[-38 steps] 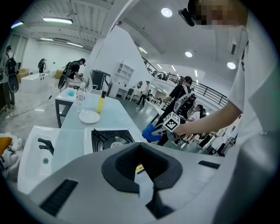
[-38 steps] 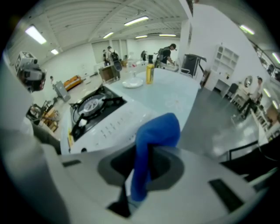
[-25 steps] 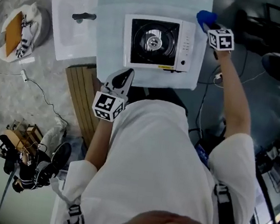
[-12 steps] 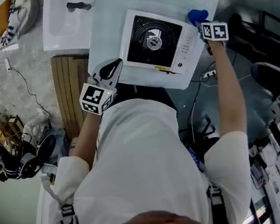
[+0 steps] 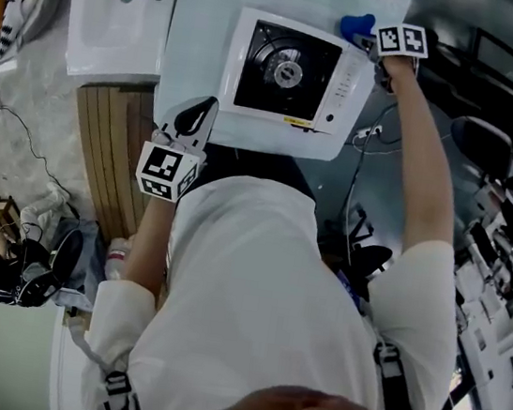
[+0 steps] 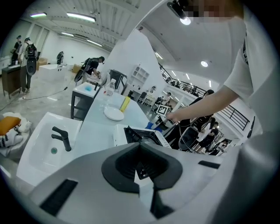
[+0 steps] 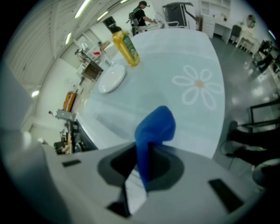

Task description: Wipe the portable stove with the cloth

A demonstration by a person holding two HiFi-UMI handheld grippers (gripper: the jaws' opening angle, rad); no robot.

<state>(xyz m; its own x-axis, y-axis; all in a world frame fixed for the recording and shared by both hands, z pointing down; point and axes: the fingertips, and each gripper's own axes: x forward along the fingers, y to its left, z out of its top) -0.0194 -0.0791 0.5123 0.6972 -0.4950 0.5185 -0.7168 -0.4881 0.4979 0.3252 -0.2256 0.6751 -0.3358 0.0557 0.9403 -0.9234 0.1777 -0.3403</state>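
Right tool (image 5: 366, 42) is clamping the cloth (image 5: 356, 22) beside the far right corner of the stove (image 5: 290, 69). Left tool (image 5: 196, 117), jaws together, is hovering near-left. A plate (image 7: 111, 78) and a bottle (image 7: 126, 47) are standing beyond.

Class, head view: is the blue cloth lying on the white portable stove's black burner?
No, the blue cloth is past the far right corner of the white portable stove, in the right gripper.

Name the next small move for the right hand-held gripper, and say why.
Probably sweep the blue cloth leftward onto the portable stove: the right hand-held gripper pinches the cloth, which sits just off the stove's far right corner.
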